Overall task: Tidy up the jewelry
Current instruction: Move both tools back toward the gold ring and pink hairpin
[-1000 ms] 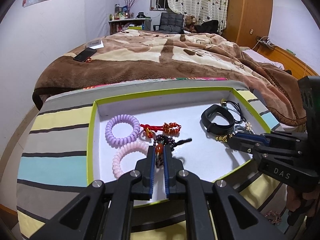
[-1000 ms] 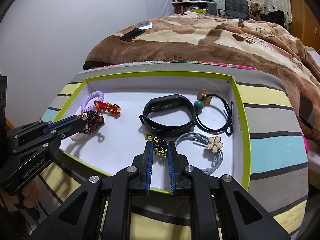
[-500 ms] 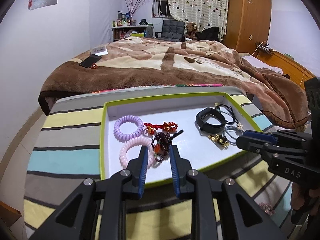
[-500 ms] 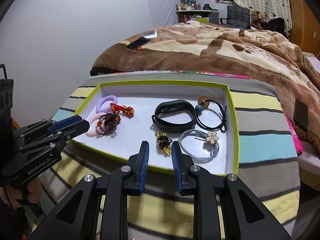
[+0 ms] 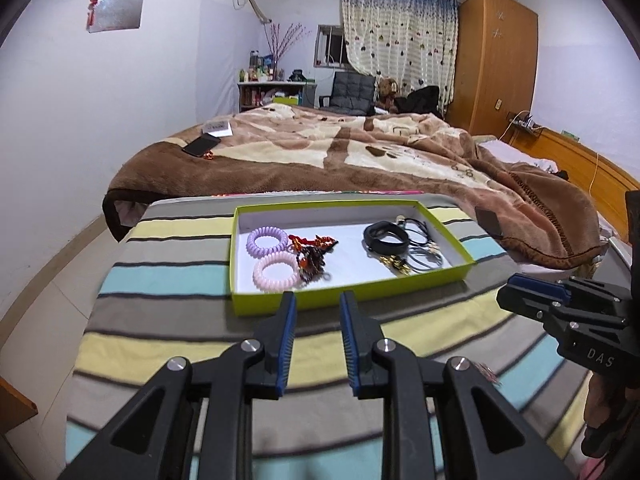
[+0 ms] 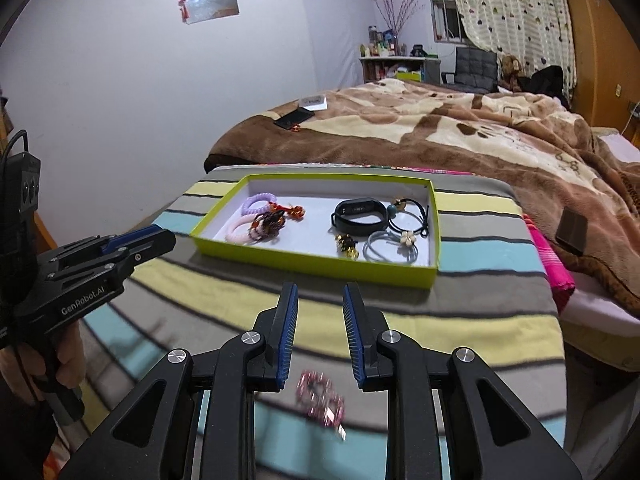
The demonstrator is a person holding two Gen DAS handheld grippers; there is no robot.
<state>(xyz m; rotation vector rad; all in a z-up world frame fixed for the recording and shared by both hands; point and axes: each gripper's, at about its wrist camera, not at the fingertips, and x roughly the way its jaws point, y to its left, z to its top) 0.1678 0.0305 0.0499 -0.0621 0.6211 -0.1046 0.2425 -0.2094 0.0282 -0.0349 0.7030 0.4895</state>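
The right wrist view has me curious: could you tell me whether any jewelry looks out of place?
Yes. A pink beaded piece lies on the striped cloth near the right gripper, outside the green-rimmed tray that holds the other pieces. It is blurred, so its kind is unclear. Both grippers' jaws are open and empty.

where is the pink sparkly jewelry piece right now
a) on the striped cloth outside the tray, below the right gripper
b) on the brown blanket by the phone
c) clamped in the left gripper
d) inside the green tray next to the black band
a: the pink sparkly piece lies on the striped cloth, nearer the camera than the green tray, under the open right gripper, which holds nothing.
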